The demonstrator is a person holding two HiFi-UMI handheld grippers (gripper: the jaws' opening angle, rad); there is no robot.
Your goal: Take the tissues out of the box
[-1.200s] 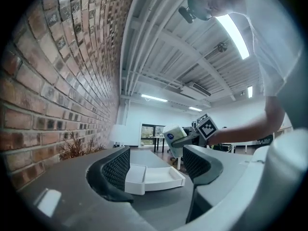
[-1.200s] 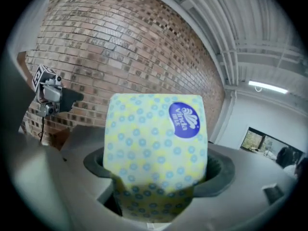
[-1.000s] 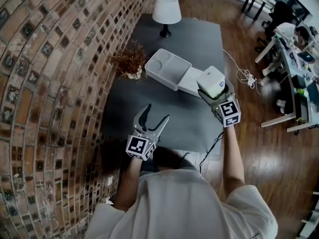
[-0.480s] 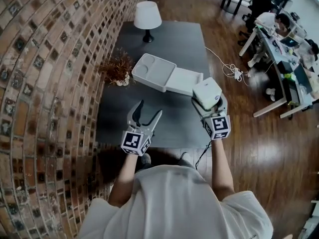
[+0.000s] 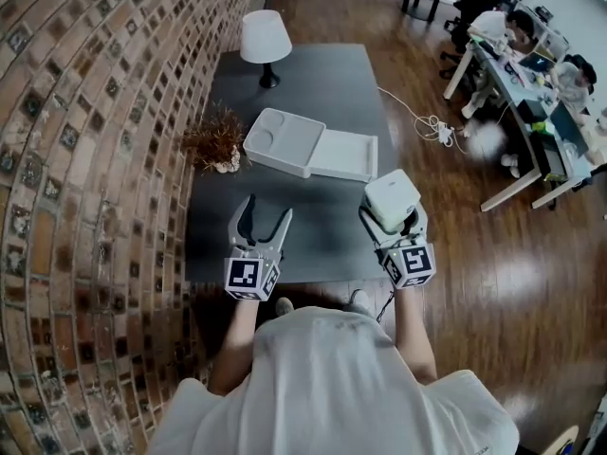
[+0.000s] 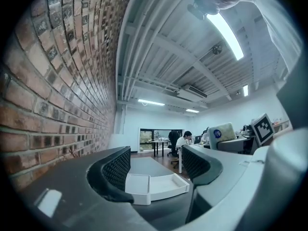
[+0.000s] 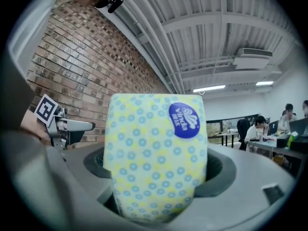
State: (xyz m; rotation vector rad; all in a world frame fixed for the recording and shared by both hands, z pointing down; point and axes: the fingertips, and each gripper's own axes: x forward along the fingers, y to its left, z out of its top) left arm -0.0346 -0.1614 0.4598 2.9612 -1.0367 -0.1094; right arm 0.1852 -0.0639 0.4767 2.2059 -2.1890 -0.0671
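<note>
Dark table (image 5: pixel 313 74) in the head view, white box (image 5: pixel 308 150) open mid-table, tissue pack (image 5: pixel 391 195) out of it, down-right of the box. Left gripper view: left gripper (image 6: pixel 156 161) spread wide, empty, facing the box. Right gripper view: right gripper (image 7: pixel 156 179) clamped on the tissue pack.

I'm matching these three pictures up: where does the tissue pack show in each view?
Head view: tissue pack right of centre, held in the right tongs.
Left gripper view: tissue pack small, at the right, mid-height.
Right gripper view: tissue pack fills the centre, between the tongs.
Shared landmark: the brick wall, at the left in all three.
</note>
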